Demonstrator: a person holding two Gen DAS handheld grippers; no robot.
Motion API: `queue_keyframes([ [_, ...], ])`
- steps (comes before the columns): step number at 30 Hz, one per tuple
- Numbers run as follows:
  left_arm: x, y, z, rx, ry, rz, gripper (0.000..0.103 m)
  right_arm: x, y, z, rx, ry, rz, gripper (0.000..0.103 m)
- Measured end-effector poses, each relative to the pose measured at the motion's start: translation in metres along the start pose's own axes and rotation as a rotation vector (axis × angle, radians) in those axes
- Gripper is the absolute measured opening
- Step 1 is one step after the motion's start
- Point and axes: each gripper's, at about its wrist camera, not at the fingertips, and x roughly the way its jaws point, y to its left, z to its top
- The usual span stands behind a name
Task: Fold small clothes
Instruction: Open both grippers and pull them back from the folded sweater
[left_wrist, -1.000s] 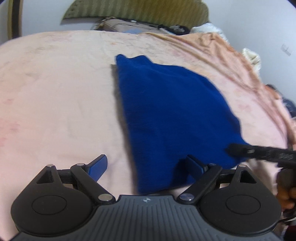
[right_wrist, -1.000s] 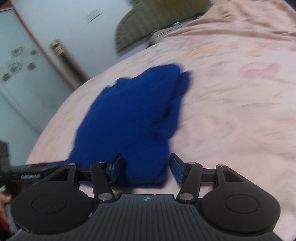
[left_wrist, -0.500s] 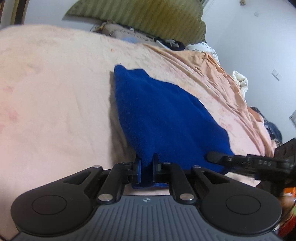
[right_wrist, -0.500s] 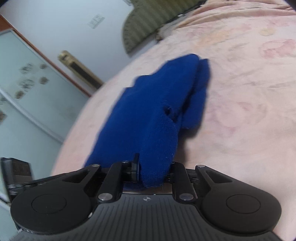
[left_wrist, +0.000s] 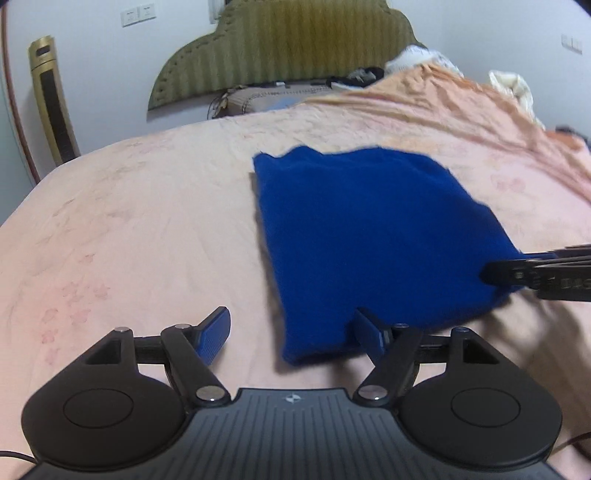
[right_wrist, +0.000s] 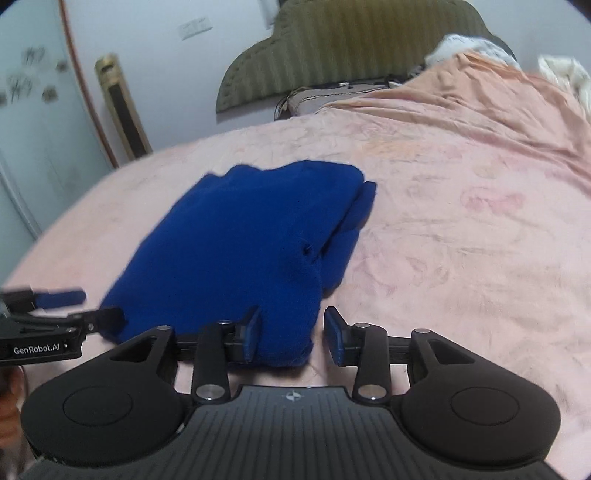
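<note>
A folded dark blue garment (left_wrist: 369, 240) lies flat on the pink bedsheet (left_wrist: 129, 240). My left gripper (left_wrist: 291, 332) straddles its near left corner. Its jaws are opening; the cloth lies beside the right finger (left_wrist: 367, 334) and no pad presses on it. In the right wrist view the same garment (right_wrist: 251, 236) has its near right corner between the fingers of my right gripper (right_wrist: 291, 334). These jaws are opening too, and the right pad (right_wrist: 334, 336) stands clear of the cloth. Each view shows the other gripper at the garment's near edge: the right gripper (left_wrist: 535, 273) and the left gripper (right_wrist: 62, 306).
A green padded headboard (left_wrist: 280, 40) and a pillow (left_wrist: 258, 99) stand at the far end of the bed. A rumpled orange blanket (left_wrist: 480, 110) covers the right side. A gold tower unit (left_wrist: 51, 99) stands by the wall at left.
Half a second ago both grippers were shut on the garment's near corners. Both have since opened and let go, and the cloth now rests on the sheet. Both views have tipped up towards the headboard.
</note>
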Motion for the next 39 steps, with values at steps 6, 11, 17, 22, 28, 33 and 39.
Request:
queue_keyframes([
  [6,-0.004,-0.012,-0.006,0.030,-0.015,0.055,0.074,-0.005,0.008,-0.002,0.022,-0.044,-0.052,0.051],
  [11,-0.006,-0.011,-0.009,-0.016,-0.001,0.047,0.074,-0.008,0.013,-0.007,0.022,-0.038,-0.086,0.058],
  [17,-0.008,-0.011,-0.016,-0.049,0.020,0.041,0.074,-0.015,0.019,-0.018,0.037,-0.029,-0.110,0.068],
  [22,-0.010,-0.010,-0.023,-0.076,0.029,0.060,0.075,-0.020,0.023,-0.027,0.040,-0.035,-0.116,0.072],
  [28,-0.013,-0.008,-0.030,-0.101,0.035,0.070,0.075,-0.025,0.029,-0.036,0.024,-0.037,-0.104,0.078],
  [33,-0.015,-0.010,-0.036,-0.095,0.027,0.092,0.079,-0.030,0.036,-0.040,-0.003,-0.048,-0.103,0.082],
  [39,-0.016,-0.010,-0.042,-0.096,0.013,0.109,0.082,-0.032,0.041,-0.045,-0.020,-0.043,-0.105,0.084],
])
